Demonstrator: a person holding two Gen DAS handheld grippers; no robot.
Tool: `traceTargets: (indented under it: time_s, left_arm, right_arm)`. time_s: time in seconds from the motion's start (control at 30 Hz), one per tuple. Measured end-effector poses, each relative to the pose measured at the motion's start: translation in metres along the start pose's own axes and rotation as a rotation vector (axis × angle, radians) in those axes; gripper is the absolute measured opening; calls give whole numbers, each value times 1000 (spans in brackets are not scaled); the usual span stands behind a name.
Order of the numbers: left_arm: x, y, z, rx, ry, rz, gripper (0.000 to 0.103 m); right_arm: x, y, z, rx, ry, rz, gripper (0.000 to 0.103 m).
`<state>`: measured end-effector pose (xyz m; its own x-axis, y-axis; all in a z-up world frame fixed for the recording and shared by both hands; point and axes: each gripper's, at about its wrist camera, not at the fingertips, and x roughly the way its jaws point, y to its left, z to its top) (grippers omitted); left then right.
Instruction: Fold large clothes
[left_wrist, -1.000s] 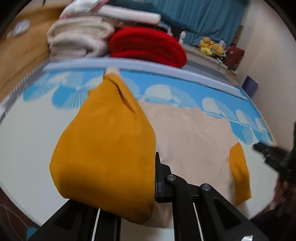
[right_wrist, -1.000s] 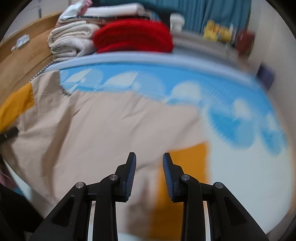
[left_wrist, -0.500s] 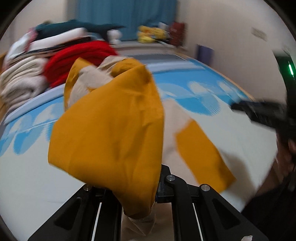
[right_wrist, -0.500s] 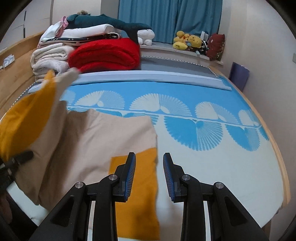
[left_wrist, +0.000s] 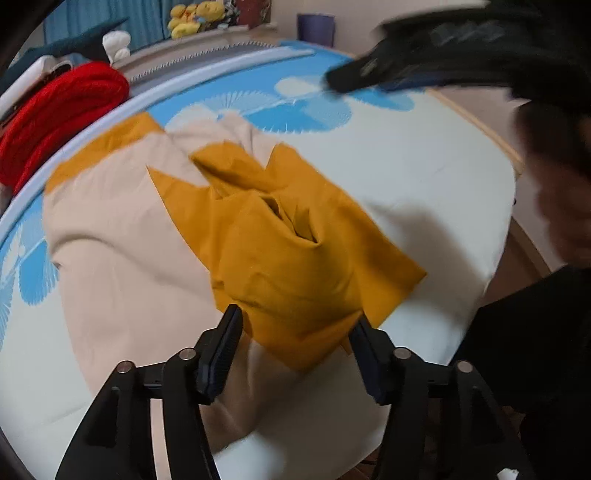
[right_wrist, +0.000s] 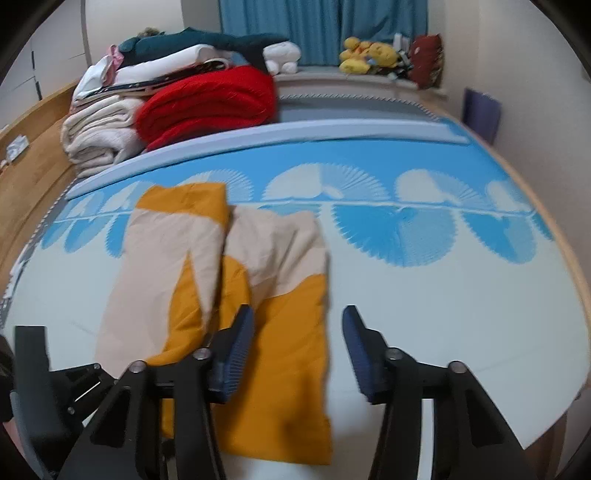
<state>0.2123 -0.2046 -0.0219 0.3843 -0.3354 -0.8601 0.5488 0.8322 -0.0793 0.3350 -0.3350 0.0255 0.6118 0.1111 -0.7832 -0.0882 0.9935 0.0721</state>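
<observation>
A large beige and mustard-yellow garment (left_wrist: 122, 258) lies on the bed, folded over itself with a rumpled mustard part (left_wrist: 291, 258) on top. In the right wrist view the garment (right_wrist: 236, 280) is a narrow folded strip. My left gripper (left_wrist: 295, 347) is open, its jaws wide apart just above the near edge of the mustard cloth, holding nothing. My right gripper (right_wrist: 297, 347) is open and empty over the garment's near right corner. The right gripper shows blurred at the top right of the left wrist view (left_wrist: 424, 62). The left gripper shows at the lower left of the right wrist view (right_wrist: 55, 384).
The bed sheet (right_wrist: 424, 295) is white with blue fan patterns. A red blanket (right_wrist: 210, 103), cream folded blankets (right_wrist: 99, 136) and more bedding are stacked at the back left. Yellow plush toys (right_wrist: 365, 55) sit by the blue curtain. A wooden bed edge (right_wrist: 33, 162) runs along the left.
My left gripper carried the mustard part across, laid it on the garment and opened. My right gripper opened wide and now sits over the folded garment's near edge.
</observation>
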Motion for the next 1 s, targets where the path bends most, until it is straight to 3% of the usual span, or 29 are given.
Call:
traceTargets:
  time_s: [0.23,0.47,0.67,1.0]
  left_arm:
    - [-24,15,-10,-30,-47,52,59]
    - [-40,36,-22,-96,-61,92,59]
    - [-45,57,-26,-145,-64,109,59]
    - [-47,80,-31,-220,-52,153,59]
  right_arm:
    - [29,17,-2,53,115,138,62]
    - [77,37,-16,110,320,210,63]
    - [107,49,-34,83,456,145,63]
    - [113,68,-41,12,523,145,63]
